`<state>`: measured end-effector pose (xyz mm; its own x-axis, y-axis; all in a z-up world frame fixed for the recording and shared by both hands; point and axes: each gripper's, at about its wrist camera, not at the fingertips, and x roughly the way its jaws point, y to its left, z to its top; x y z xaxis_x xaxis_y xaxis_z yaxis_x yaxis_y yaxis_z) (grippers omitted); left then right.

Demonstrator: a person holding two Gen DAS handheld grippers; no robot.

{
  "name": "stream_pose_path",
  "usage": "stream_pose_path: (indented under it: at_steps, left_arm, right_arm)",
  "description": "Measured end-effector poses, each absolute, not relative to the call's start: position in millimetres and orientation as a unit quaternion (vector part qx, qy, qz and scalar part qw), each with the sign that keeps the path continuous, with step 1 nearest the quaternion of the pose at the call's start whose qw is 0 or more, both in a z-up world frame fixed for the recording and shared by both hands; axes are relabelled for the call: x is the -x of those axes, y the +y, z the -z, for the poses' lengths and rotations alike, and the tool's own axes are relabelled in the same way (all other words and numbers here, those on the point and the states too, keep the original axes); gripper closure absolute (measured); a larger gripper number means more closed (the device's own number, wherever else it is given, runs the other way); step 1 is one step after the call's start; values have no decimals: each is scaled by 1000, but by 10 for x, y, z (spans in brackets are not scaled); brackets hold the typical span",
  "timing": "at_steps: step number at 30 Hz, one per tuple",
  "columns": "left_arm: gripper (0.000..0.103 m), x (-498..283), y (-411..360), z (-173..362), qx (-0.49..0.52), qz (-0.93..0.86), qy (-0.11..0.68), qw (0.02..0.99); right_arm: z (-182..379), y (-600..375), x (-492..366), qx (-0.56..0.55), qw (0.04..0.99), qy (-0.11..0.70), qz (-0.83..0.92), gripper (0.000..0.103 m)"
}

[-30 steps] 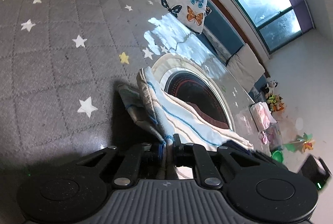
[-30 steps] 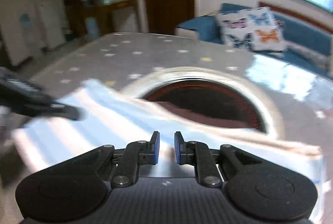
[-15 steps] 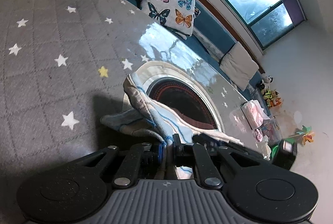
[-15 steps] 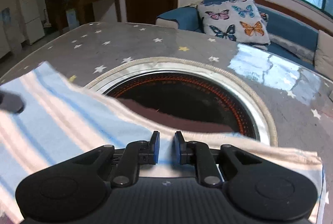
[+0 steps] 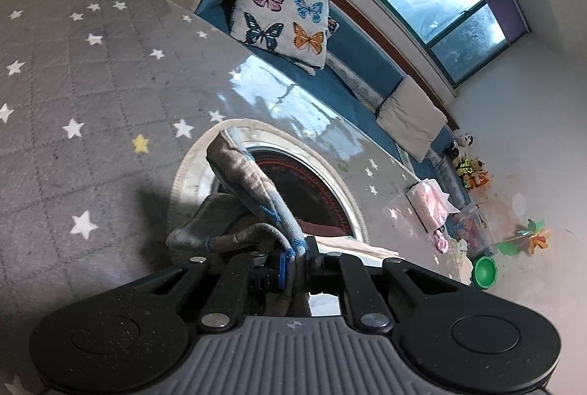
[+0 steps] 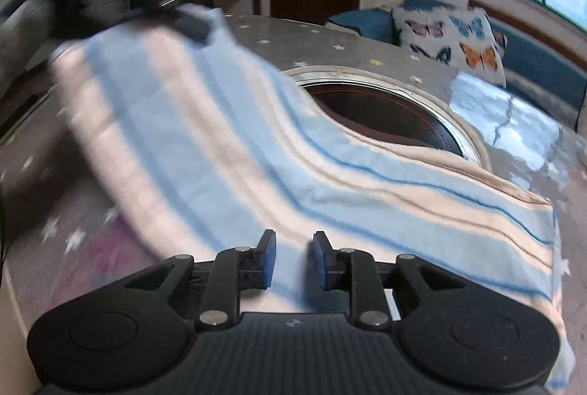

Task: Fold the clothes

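Note:
A blue, pink and white striped cloth [image 6: 256, 160] lies partly on the grey star-patterned table [image 5: 91, 101], draped over the rim of a round dark inset [image 6: 385, 112]. My left gripper [image 5: 295, 263] is shut on an edge of the cloth [image 5: 253, 182], which bunches up in front of its fingers. In the right wrist view the left gripper [image 6: 176, 17] shows blurred at the upper left, lifting that corner high. My right gripper [image 6: 293, 252] hovers over the cloth's near part with its jaws slightly apart and nothing between them.
A blue sofa [image 5: 359, 50] with a butterfly cushion [image 5: 282, 21] runs along the table's far side under a window. A tissue pack [image 5: 429, 204] sits on the table's right end. Toys and a green bowl [image 5: 484, 270] lie on the floor beyond.
My left gripper has lifted its cloth corner up and across, so the cloth rises steeply at the left of the right wrist view. The right gripper stays open over the cloth.

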<state>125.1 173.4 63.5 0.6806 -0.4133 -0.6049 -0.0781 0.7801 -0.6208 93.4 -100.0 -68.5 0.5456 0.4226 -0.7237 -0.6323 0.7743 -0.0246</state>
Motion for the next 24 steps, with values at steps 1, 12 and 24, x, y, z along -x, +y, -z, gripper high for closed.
stream_pose_path:
  at_steps: [1,12,24]
  left_arm:
    - [93,-1259,1694,-660,314,99,387,861]
    - [93,-1323,1292,-853,285,109,388,870]
    - [93,-1603,471,-1081,232,108,407,877]
  right_arm:
    - [670,-1041,-868,141,866,367,-309,82]
    - [510,-2235,-941,66,917,353,-173,79]
    - [628,-2622,-981,19,920,350,-175,76]
